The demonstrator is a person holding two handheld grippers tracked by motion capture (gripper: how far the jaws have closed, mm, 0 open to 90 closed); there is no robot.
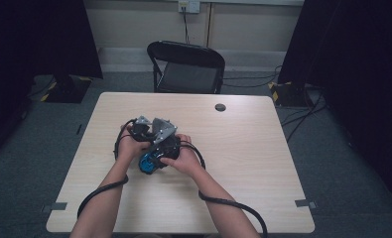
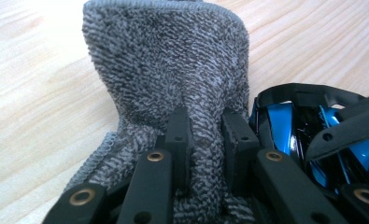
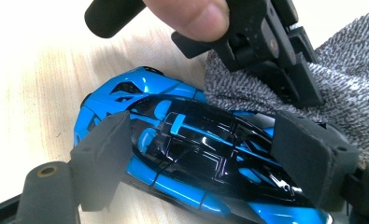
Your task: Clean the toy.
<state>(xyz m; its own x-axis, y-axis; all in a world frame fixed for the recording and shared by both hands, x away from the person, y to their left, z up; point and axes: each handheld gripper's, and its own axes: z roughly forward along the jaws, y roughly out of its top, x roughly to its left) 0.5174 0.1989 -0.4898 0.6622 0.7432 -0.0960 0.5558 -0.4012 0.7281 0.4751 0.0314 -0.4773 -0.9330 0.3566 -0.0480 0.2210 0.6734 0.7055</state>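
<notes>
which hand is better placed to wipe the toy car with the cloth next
Left, probably. The left gripper already pinches the grey cloth right beside the blue toy car, while the right gripper is clamped across the car's sides, steadying it on the table.

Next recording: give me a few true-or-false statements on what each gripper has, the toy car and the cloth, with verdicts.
1. The right gripper has its pads on the sides of a blue toy car. True.
2. The left gripper is pinching a fold of grey cloth. True.
3. The toy car is red. False: it is blue with black.
4. The cloth lies folded flat at the far edge of the table. False: it is bunched up in the left gripper, right beside the car.
5. A black chair stands beyond the table. True.
</notes>
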